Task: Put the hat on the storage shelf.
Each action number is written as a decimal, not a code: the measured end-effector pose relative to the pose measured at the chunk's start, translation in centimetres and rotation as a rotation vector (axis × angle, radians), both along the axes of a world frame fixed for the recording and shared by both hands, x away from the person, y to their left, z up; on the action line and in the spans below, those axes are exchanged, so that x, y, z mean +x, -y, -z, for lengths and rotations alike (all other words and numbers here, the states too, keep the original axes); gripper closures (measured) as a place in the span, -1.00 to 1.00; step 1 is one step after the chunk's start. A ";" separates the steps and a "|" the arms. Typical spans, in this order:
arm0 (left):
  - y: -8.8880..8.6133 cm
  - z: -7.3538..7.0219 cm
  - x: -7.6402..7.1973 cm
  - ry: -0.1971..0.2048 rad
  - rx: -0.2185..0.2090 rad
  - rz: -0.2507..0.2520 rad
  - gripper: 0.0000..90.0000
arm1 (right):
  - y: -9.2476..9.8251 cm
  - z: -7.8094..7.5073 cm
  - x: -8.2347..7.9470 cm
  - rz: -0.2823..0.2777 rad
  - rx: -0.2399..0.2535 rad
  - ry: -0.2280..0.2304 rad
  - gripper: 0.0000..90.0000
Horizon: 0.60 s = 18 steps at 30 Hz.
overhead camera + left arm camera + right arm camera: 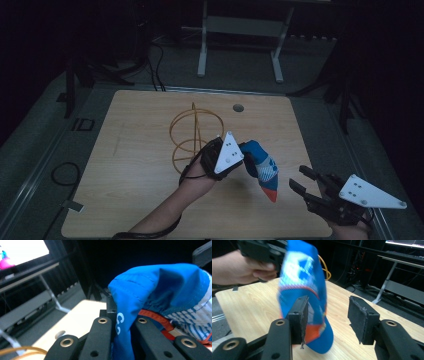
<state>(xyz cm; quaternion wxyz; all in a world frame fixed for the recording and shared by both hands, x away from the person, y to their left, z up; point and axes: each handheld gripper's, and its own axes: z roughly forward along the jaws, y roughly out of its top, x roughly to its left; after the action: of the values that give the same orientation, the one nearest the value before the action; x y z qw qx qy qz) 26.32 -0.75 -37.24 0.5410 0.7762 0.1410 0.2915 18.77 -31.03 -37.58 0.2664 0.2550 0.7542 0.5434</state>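
Note:
A blue cloth cap (262, 167) with white stripes and an orange edge hangs above the wooden table (135, 150), right of centre. My left gripper (243, 150) is shut on its upper end. In the left gripper view the blue fabric (162, 290) is pinched between the jaws of my left gripper (122, 321) and bulges to the right. My right gripper (299, 179) is at the lower right, open, a short way from the cap's hanging tip. In the right gripper view the cap (304, 277) dangles just beyond the spread jaws of my right gripper (328, 315), whose pads touch nothing.
A yellow wire frame (192, 135) of hoops stands at the table's middle, just left of my left hand. A round cable hole (238, 107) sits near the far edge. A white desk frame (240, 30) stands on the floor beyond the table.

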 end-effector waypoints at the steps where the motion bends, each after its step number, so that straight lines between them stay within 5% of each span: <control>1: -0.4 -0.2 0.1 -0.001 -0.014 0.040 0.99 | 0.1 0.0 0.1 0.003 0.002 -0.001 0.14; 9: -2.4 -1.2 0.1 0.020 -0.043 0.239 0.99 | -0.6 -0.5 0.2 -0.058 0.018 0.009 0.18; 15: -2.8 -1.0 0.0 -0.010 -0.100 0.319 0.99 | -2.6 -0.9 -0.2 -0.143 0.015 0.016 0.17; 18: -2.7 -0.8 -0.2 -0.008 -0.091 0.333 0.98 | -3.8 -0.8 -0.3 -0.190 -0.001 0.016 0.16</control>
<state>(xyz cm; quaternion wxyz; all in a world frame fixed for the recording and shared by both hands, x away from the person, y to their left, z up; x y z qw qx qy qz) 26.14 1.90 -36.41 0.6157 0.7647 0.0255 0.1881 18.45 -27.25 -36.77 0.2197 0.1778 0.7731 0.5678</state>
